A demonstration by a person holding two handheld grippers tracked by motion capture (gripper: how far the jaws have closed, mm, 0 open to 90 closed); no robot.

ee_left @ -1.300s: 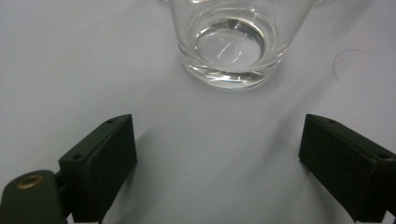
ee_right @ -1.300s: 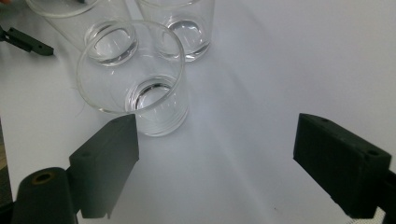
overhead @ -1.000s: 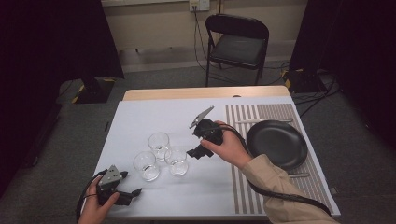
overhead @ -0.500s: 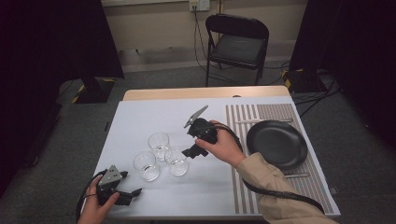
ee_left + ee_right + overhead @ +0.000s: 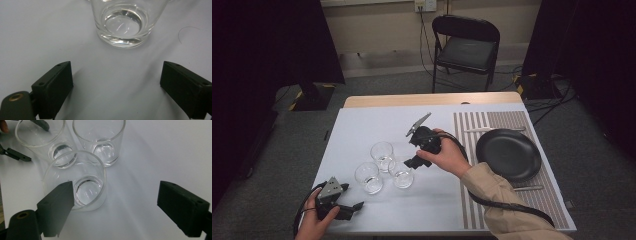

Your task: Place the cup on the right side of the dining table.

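Glassware is the concern at this moment: from the high view, three clear, empty, straight-sided tumblers stand in a tight cluster on the white-covered bench (image 5: 362, 125), the far one (image 5: 382, 154), the left one (image 5: 368, 177) and the nearest-to-hand one (image 5: 402, 173) all just beside each other, and the right tongs (image 5: 412, 162) are held just above and beside that last tumbler, while the left tongs (image 5: 354, 206) rest low on the bench near the front edge, apart from the cluster; a black round plate (image 5: 508, 154) on a striped placemat (image 5: 472, 150) lies well to the right. In the left gripper view, the left tongs (image 5: 115, 82) are seen spread wide with nothing between the jaws, and the base of one clear tumbler (image 5: 123, 23) stands ahead on the bench. In the right gripper view, the right tongs (image 5: 117, 202) are likewise spread wide and empty, one jaw already overlapping the rim of the nearest tumbler (image 5: 75, 182), with two more tumblers (image 5: 45, 140) (image 5: 100, 137) crowded close behind it. It is judged that a neighbouring tumbler could be knocked or pinched along if the jaws are closed off-centre, and that the smooth wall could slip if gripped only at the rim.
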